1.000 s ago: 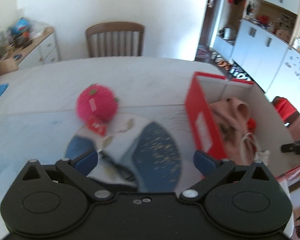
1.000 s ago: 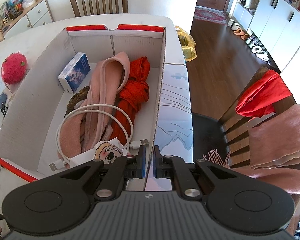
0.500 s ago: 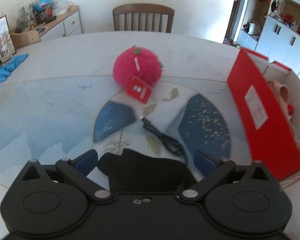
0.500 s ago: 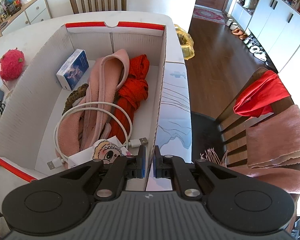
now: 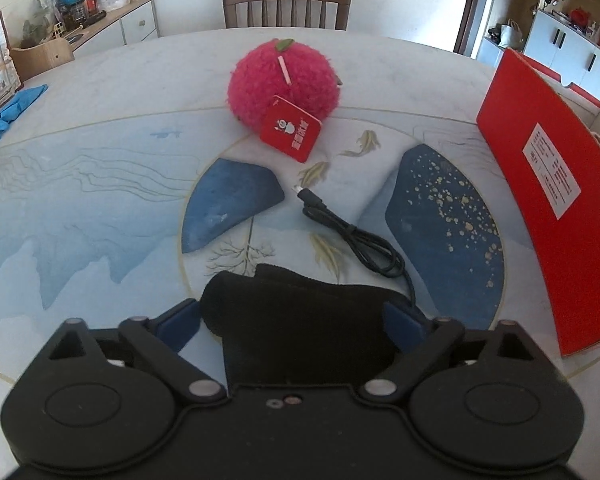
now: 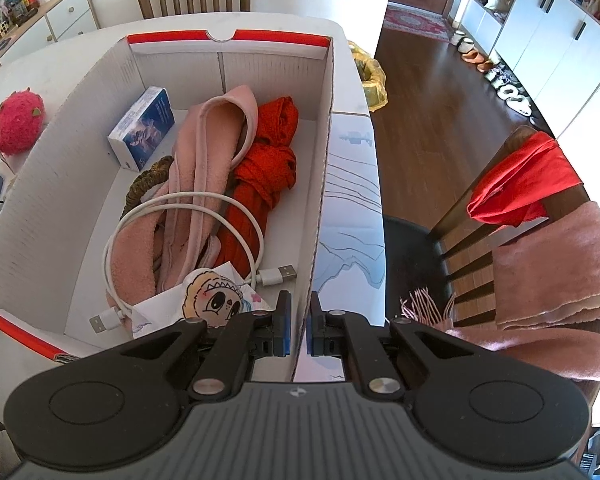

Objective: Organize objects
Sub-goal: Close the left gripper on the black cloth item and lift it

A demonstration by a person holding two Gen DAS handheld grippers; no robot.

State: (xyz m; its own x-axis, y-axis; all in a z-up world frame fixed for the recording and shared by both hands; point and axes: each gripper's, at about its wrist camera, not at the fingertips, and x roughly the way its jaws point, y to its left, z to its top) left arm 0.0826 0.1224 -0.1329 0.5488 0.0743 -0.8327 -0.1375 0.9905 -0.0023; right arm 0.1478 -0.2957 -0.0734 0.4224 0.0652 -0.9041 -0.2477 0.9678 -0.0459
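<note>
A black cloth (image 5: 300,312) lies on the patterned table (image 5: 80,208) between the spread fingers of my left gripper (image 5: 292,320), which is open. Just beyond it lies a coiled black cable (image 5: 352,236). Farther off is a pink plush ball (image 5: 284,76) with a red card tag (image 5: 290,128). The red outer side of the box (image 5: 540,184) stands at the right. My right gripper (image 6: 299,326) is shut on the box's right wall (image 6: 324,160). Inside are a blue packet (image 6: 144,128), pink cloth (image 6: 204,168), red cloth (image 6: 268,168) and a white USB cable (image 6: 180,208).
A wooden chair (image 5: 286,4) stands at the table's far side and a cluttered sideboard (image 5: 100,20) at the back left. Blue gloves (image 5: 8,116) lie at the left edge. To the right of the table, a chair (image 6: 540,216) carries red and pink cloths.
My left gripper has swung left, away from the box, and come down around the black cloth; the cable and plush ball now lie straight ahead. The right gripper has held its grip on the box wall.
</note>
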